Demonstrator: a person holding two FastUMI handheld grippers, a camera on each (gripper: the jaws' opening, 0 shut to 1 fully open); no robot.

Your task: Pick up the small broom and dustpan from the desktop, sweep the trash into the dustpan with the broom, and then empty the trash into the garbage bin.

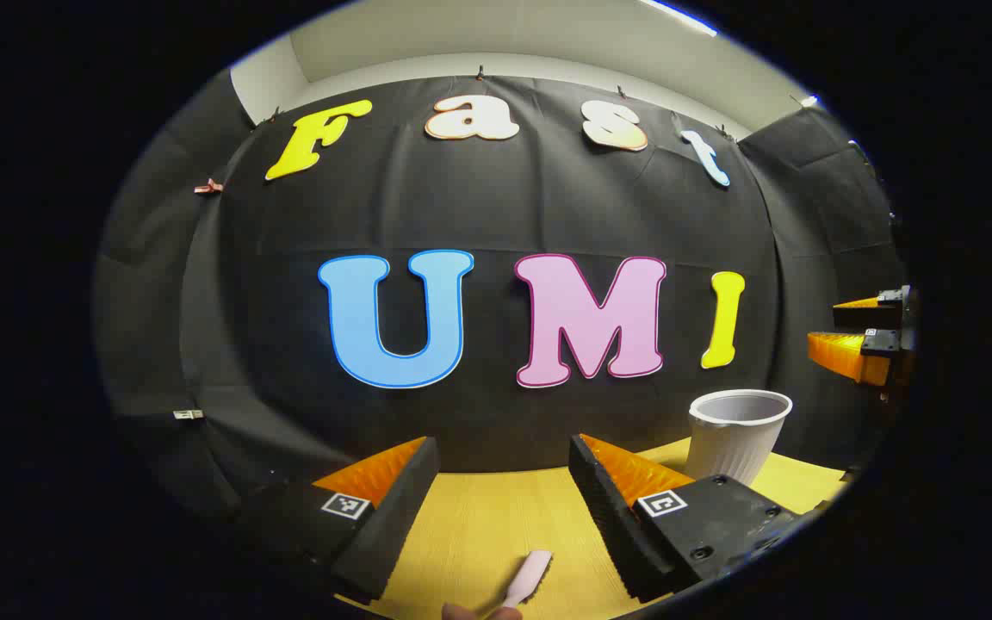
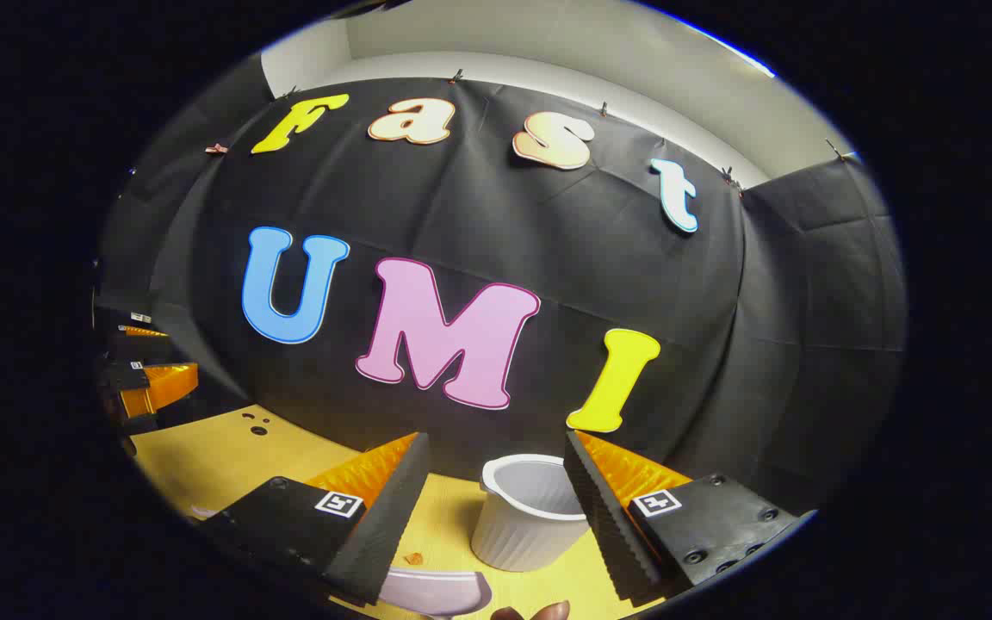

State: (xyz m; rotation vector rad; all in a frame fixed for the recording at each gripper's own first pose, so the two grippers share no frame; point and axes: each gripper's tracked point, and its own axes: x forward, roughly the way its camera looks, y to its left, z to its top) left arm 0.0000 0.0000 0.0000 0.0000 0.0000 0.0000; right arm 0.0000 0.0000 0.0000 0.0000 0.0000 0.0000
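Note:
In the left gripper view my left gripper (image 1: 503,448) stands open above the yellow desktop (image 1: 479,525), nothing between its fingers. Below it lies a pale pink handle (image 1: 530,575); I cannot tell whether it belongs to the broom or the dustpan. The white ribbed garbage bin (image 1: 737,435) stands upright to its right. In the right gripper view my right gripper (image 2: 496,443) is open too, with the garbage bin (image 2: 526,517) just beyond its fingers. A pale curved piece, probably the dustpan (image 2: 436,592), lies under it beside a small orange scrap (image 2: 414,558).
The right gripper (image 1: 866,340) hangs at the far right of the left gripper view, the left gripper (image 2: 147,370) at the far left of the right gripper view. A person's fingertip (image 2: 539,611) shows at the bottom. Dark specks (image 2: 255,422) mark the desktop near the black wall.

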